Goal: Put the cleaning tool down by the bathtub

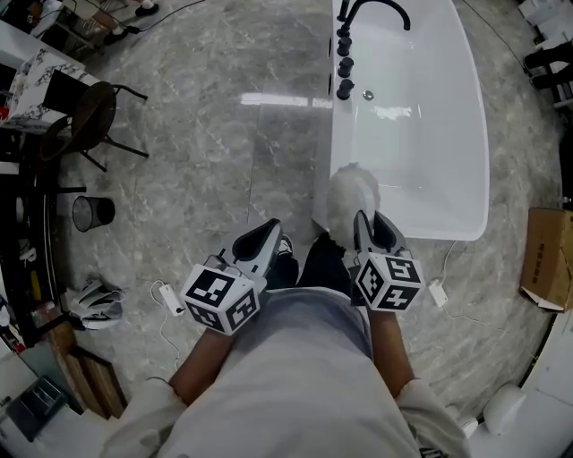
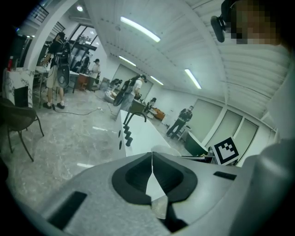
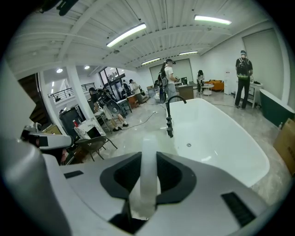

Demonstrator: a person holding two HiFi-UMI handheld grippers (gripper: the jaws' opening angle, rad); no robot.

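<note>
A white bathtub (image 1: 421, 116) stands on the marble floor ahead of me, its near end just beyond my hands. The cleaning tool has a fluffy white head (image 1: 352, 192) that hangs over the tub's near left corner. Its pale handle (image 3: 149, 170) runs straight up between the jaws of my right gripper (image 1: 372, 228), which is shut on it. In the right gripper view the tub (image 3: 221, 138) lies ahead and to the right. My left gripper (image 1: 260, 241) is held to the left of the tub, over the floor, with its jaws shut together and nothing in them (image 2: 151, 154).
A black faucet (image 1: 376, 9) and knobs sit on the tub's far left rim. A chair (image 1: 94, 112) and a wire bin (image 1: 92, 213) stand at the left, a cardboard box (image 1: 544, 259) at the right. A white adapter with a cable (image 1: 168, 298) lies on the floor. People stand far off.
</note>
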